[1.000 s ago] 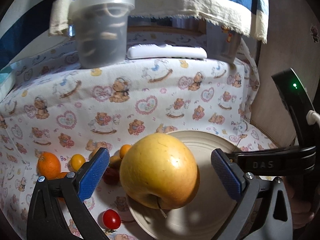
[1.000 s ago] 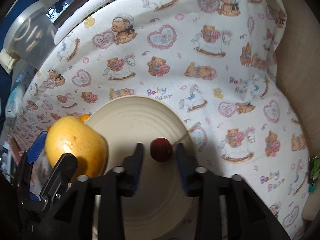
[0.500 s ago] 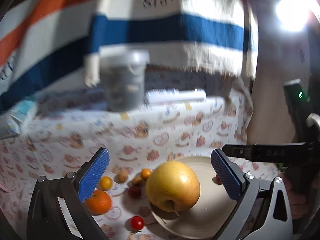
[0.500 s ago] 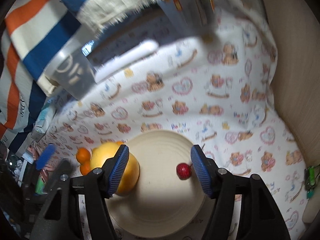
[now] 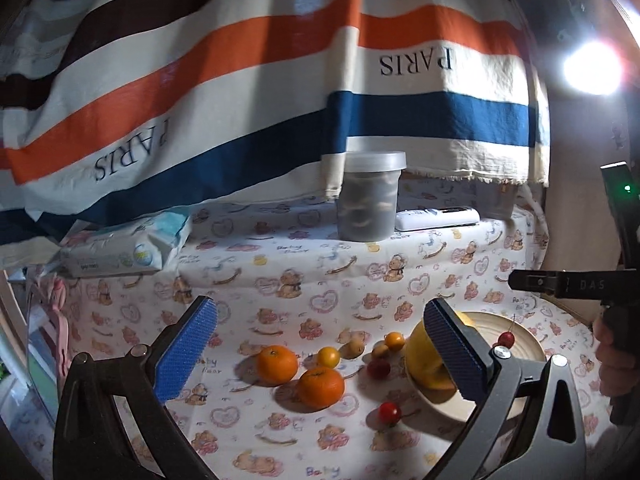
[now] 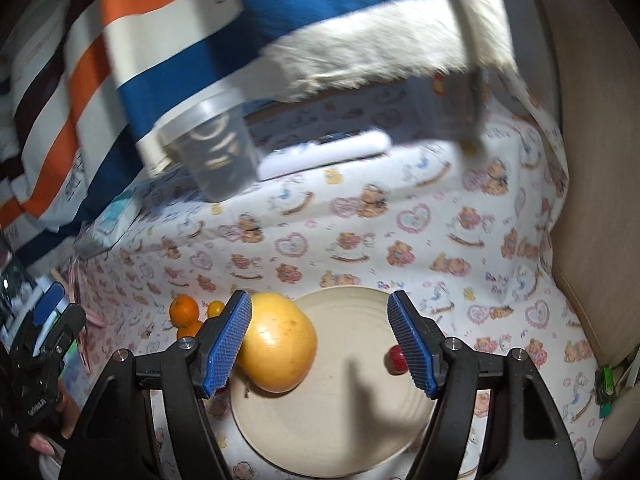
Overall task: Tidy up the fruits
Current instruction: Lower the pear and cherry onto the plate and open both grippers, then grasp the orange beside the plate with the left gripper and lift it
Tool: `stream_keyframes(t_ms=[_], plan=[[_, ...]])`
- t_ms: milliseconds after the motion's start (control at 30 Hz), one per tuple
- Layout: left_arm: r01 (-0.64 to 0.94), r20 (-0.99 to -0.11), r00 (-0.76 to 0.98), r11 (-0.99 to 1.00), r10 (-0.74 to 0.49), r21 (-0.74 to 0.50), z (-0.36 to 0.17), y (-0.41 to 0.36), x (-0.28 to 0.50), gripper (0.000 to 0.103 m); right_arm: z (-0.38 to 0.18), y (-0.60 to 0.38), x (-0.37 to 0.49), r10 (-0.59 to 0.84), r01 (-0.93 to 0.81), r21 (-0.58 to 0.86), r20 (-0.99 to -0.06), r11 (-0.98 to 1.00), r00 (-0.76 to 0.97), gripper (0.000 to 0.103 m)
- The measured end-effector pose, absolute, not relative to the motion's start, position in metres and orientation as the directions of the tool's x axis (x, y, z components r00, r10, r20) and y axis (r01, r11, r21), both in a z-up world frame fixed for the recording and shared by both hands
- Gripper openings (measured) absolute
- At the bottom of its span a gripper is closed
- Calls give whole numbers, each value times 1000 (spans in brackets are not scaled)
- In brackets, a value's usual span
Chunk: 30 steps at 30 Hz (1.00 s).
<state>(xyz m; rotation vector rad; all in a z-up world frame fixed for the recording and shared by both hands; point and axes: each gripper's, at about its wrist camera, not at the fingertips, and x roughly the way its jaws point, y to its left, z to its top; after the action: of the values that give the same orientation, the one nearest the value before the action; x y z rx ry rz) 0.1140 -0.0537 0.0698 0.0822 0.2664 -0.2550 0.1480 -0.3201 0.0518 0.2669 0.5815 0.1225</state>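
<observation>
The plate is seated on the cloth-covered desk in the lower centre of the right wrist view and serves as the collection point. Two fruits are already located on it: the large yellow apple against the left rim and the small red cherry near the right rim, partly masked by the right blue pad. The placement is judged to be the sorted result, round fruit being retained by the raised rim.

The right gripper is released; its jaws are opening and nothing is pressed between the pads, the cherry lying apart on the plate below. The left gripper is also released and empty, with its pads spread wide.

Unsorted fruit is seen in the lower centre of the left wrist view: two oranges, a small yellow fruit, a dark red fruit and a red cherry tomato, all on the desk left of the plate. The left gripper is judged to be positioned for one of these.

Compared with one second earlier, the right pads are no longer set narrowly about the cherry but are spread and raised. The left view is pulled back: the apple formerly filled the space between the pads and is now small at lower right, behind the right pad, and the striped cloth fills the upper frame
</observation>
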Motion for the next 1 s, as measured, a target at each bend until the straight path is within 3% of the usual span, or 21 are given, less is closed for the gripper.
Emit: stream_keyframes(t_ms=[100,233,333,367,467,767,1000], plan=[[249,-223,945,969,-241,8,59,-32,108,103,54,-311,143,190,-58,268,-499,962,845,78],[219,-270,936,974,-225,-51,51,-18,119,103,53,-299,138,170,-62,232,-482,971,859,78],[255,-321,901,955,-293,-153,48,-6,129,103,51,-296,135,182,-70,253,-452,965,873,81],[254,-326,895,949,-304,-187,47,-1,130,103,50,-296,133,186,-69,269,-440,961,879,86],[218,-314,904,945,-289,-242,47,13,131,103,49,-294,130,168,-59,262,-415,963,894,87],[159,-322,920,964,-223,-212,40,20,142,103,46,-292,135,146,-42,238,-438,970,887,88],[173,-402,882,962,-247,-212,25,14,159,103,47,-292,134,137,-38,231,-428,972,893,88]])
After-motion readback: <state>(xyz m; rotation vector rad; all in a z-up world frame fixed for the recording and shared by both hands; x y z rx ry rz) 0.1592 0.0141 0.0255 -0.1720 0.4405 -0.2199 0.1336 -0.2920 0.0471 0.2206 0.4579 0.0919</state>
